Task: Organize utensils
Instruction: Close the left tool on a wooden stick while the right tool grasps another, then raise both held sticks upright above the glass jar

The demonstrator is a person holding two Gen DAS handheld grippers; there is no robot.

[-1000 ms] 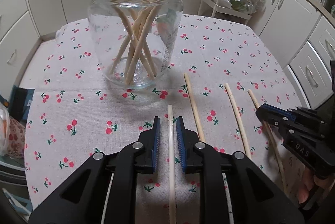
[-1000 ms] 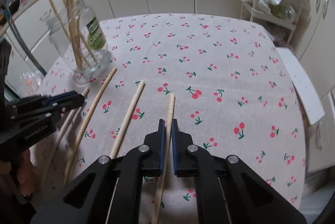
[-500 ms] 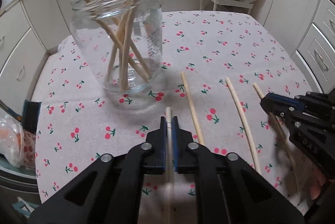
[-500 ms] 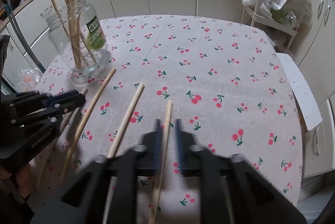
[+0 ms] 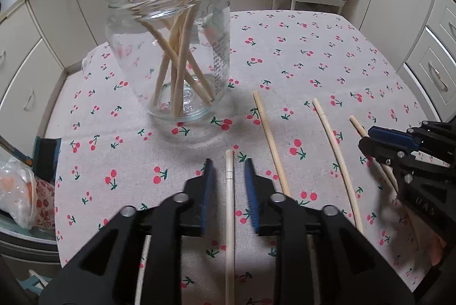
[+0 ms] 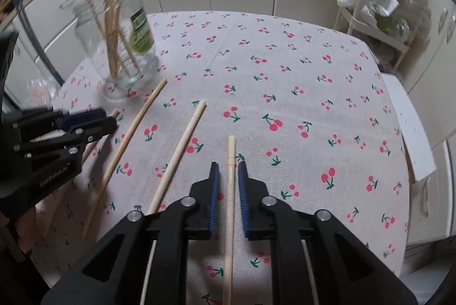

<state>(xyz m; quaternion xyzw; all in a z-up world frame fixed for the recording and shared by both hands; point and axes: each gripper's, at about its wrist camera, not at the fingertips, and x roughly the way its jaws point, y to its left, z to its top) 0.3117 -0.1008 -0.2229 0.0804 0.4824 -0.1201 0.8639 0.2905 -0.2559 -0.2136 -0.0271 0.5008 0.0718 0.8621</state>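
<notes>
— So, how does the left gripper (image 5: 228, 176) stand?

— It points steeply down at the table (image 5: 313, 54), its two black arms coming from the lower edge of its own view. Its jaws have just been opening, and a pale chopstick (image 5: 229, 208) lies between the blue pads (image 5: 209, 191) with a gap on each side, so nothing is clamped.

— And the right gripper (image 6: 228, 179)?

— It has the same pose, tilted steeply down. Its jaws have also just been opening. A second chopstick (image 6: 230, 191) runs between its pads; the gaps are narrow, but the pads do not press on it.

— Where are the other utensils?

— Two more chopsticks lie on the cherry-print cloth between the two grippers: one (image 5: 270, 145) just right of the left gripper, another (image 5: 336, 159) further right. They lie side by side, apart from each other. The glass jar (image 5: 171, 57) stands upright ahead of the left gripper, with several chopsticks (image 5: 182, 48) leaning in it.

— Can each gripper see the other?

— Yes. In the left wrist view the right one enters from the right edge, over its chopstick. In the right wrist view the left one enters from the left edge, near the jar.
</notes>
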